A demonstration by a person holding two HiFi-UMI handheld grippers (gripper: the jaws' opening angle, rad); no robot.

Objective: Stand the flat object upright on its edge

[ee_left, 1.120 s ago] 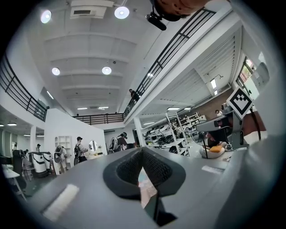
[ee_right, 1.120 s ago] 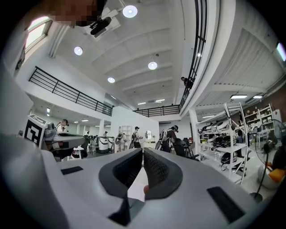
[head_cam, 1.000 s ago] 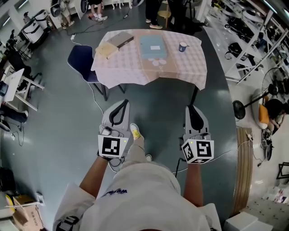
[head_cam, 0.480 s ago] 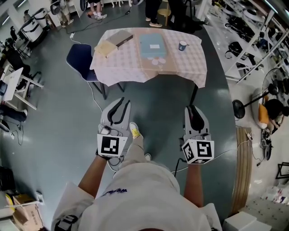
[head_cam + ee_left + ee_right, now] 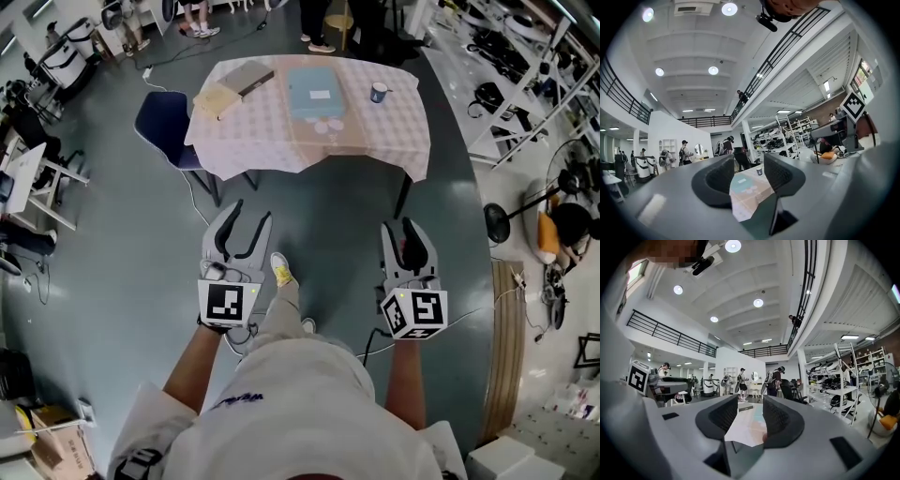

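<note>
Seen from above, a person in a pale grey T-shirt [image 5: 291, 403] stands on a smooth dark grey floor [image 5: 122, 244], well back from a table [image 5: 375, 131] covered in a pale pink checked cloth. Each hand holds a grey two-jaw gripper at waist height, pointing towards the table. The left gripper [image 5: 249, 214] is released: its jaws are parted and opening, with only air and the distant table between them. The right gripper [image 5: 405, 231] is likewise released, its jaws parted and opening, with nothing held. Each one carries a cube with black and white square markers at its near end. A light blue flat rectangular object [image 5: 316, 96] lies flat on the middle of the table, towards the far side, far beyond the reach of both grippers. Just on its near side sit a few small white round pieces [image 5: 328, 127]. On the far left of the table a flat grey book [image 5: 248, 79] lies at an angle, with a flat tan pad [image 5: 220, 101] touching it on the near left. A small blue and white mug [image 5: 379, 95] stands upright on the far right. A dark blue chair [image 5: 164, 127] stands at the table's left edge. In the left gripper view, the black padded jaws of the left gripper [image 5: 749, 171] frame the table [image 5: 752, 201], the light blue object [image 5: 740, 185] and the mug [image 5: 759, 171]. In the right gripper view, the right gripper [image 5: 745, 416] frames the table's cloth [image 5: 747, 430]. People stand in the hall beyond.
</note>
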